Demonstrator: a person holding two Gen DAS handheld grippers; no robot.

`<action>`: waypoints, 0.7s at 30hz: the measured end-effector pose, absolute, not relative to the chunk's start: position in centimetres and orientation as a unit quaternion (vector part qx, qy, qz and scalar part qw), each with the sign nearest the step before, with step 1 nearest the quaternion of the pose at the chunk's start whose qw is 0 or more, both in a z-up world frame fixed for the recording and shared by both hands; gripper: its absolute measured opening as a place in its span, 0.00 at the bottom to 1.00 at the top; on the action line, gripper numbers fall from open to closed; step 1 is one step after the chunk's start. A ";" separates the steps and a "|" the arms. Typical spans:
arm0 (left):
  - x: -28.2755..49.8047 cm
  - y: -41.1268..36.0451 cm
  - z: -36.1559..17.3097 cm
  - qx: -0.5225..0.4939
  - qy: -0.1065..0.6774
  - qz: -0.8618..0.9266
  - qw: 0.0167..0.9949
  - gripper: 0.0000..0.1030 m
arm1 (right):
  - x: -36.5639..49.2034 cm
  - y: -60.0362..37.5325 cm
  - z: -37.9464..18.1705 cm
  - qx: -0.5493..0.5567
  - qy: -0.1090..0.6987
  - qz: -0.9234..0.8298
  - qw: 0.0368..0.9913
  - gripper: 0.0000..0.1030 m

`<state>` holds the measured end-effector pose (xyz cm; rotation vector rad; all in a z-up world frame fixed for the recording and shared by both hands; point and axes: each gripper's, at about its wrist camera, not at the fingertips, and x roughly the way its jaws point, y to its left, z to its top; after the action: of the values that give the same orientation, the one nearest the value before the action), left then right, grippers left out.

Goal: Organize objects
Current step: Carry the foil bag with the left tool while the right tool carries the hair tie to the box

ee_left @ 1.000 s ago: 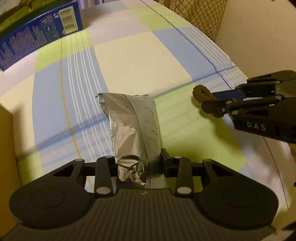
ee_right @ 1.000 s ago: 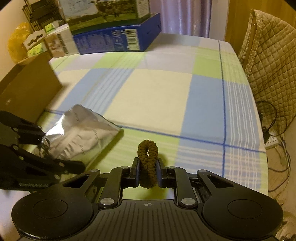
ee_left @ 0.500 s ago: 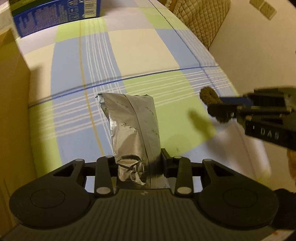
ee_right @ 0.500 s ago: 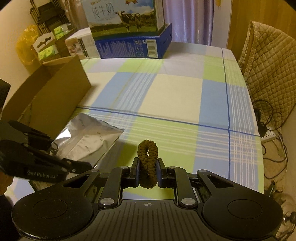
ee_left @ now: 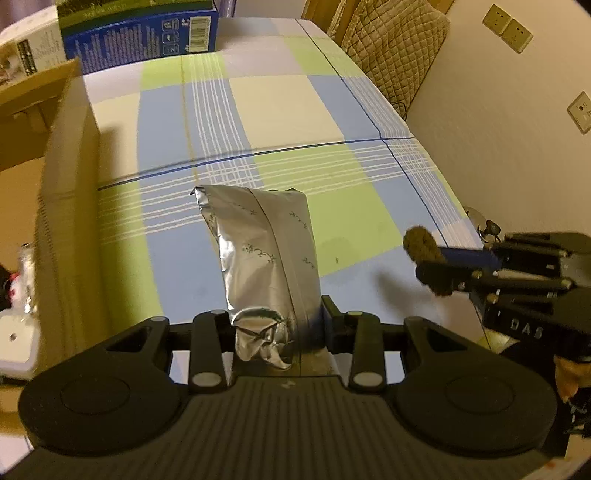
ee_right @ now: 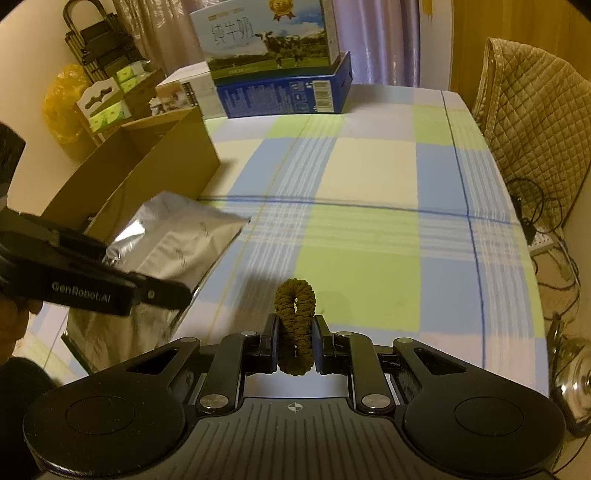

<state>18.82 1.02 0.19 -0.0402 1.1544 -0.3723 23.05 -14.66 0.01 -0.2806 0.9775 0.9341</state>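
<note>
An open brown cardboard box (ee_right: 122,177) stands at the table's left. Beside it, the left gripper (ee_left: 280,325) clamps a crinkled silver foil pouch (ee_left: 264,254) above the checked tablecloth (ee_right: 369,206). Rightward, the right gripper (ee_right: 295,343) pinches a brown fabric hair tie (ee_right: 295,317).

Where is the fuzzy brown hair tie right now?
The hair tie is pinched in the right gripper, above the checked tablecloth, right of the silver pouch.

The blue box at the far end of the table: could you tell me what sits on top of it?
A milk carton printed with cows lies on the blue box. What either holds cannot be seen.
</note>
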 end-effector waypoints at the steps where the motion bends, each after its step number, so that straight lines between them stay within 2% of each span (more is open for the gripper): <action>1: 18.3 1.2 0.5 -0.017 0.540 -0.175 0.823 0.31 | 22.5 -14.8 0.0 -0.130 0.450 0.431 0.771 0.14; 21: 10.7 2.2 1.3 0.005 0.518 -0.170 0.838 0.31 | 16.5 -16.2 0.6 -0.135 0.440 0.424 0.780 0.14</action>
<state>10.74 2.24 1.32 0.0105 1.0959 -0.3592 16.46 -16.15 0.55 -0.2914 0.9516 0.9165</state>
